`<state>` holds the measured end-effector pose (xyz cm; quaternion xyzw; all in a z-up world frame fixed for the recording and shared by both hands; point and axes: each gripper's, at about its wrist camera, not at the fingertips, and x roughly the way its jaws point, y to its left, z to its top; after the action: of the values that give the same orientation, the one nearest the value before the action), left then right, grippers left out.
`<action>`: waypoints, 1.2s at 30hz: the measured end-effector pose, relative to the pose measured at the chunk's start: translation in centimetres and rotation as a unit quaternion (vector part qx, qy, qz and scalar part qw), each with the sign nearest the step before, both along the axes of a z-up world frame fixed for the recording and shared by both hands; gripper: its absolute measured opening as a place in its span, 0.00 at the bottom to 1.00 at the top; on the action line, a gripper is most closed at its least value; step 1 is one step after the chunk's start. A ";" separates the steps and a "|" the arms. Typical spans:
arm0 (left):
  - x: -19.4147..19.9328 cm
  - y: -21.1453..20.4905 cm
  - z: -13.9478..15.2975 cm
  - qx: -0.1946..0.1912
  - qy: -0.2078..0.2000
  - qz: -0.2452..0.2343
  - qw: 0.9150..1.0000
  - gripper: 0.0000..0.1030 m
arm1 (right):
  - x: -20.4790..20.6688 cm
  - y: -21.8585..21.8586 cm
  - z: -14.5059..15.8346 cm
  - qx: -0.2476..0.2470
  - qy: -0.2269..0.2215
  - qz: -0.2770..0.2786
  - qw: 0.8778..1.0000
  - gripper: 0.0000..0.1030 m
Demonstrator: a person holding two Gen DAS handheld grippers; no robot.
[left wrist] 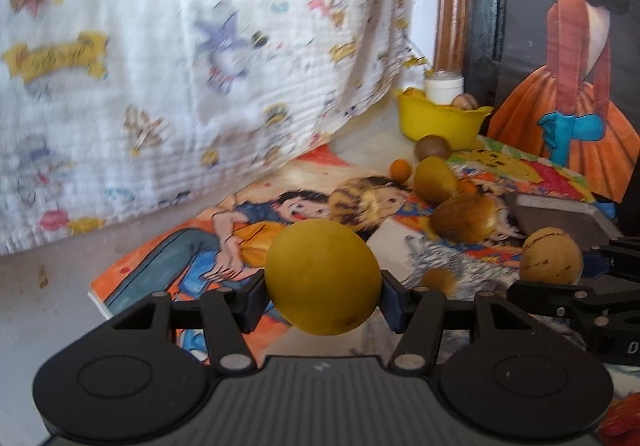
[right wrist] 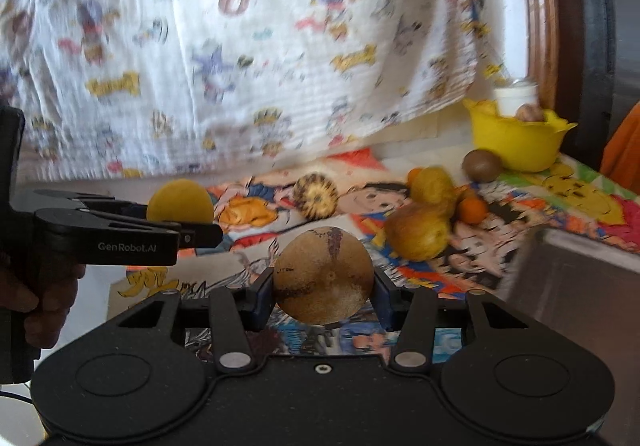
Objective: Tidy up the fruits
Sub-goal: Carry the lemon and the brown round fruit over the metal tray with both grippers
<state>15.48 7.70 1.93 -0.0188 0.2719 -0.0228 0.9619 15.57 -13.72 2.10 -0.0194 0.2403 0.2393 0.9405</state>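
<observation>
The left gripper [left wrist: 322,292] clamps a smooth yellow fruit [left wrist: 322,276] above the cartoon-printed mat [left wrist: 192,246]. The right gripper [right wrist: 323,296] clamps a speckled brown fruit [right wrist: 323,275]. About 6 blurred fruits lie loose before the yellow bowl [right wrist: 516,142] at the mat's far-right corner.

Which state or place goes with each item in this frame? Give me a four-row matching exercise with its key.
Items
1. yellow fruit
2. brown mottled fruit
3. yellow bowl
4. striped fruit

Places or states
A. lying loose on the cartoon mat
B. gripped in the left gripper
C. standing at the far end of the mat, with fruit in it
D. gripped in the right gripper

Pairs: 1-B, 2-D, 3-C, 4-A
</observation>
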 end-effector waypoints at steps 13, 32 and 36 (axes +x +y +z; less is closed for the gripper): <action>-0.4 -9.0 5.8 -0.012 -0.016 -0.091 0.996 0.60 | -3.2 -12.0 4.4 -0.018 -0.065 -0.067 0.995 0.50; 12.9 -24.0 3.3 -0.032 0.002 -0.181 0.983 0.60 | 8.5 -24.6 -1.4 -0.054 -0.076 -0.110 0.990 0.50; 16.0 -25.5 1.1 -0.031 0.023 -0.189 0.981 0.60 | 10.6 -24.5 -3.0 -0.067 -0.067 -0.099 0.991 0.50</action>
<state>31.47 -17.84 3.04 0.0023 0.2918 -0.2127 0.9325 26.17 -38.23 -0.94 -0.0740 0.1933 0.1266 0.9701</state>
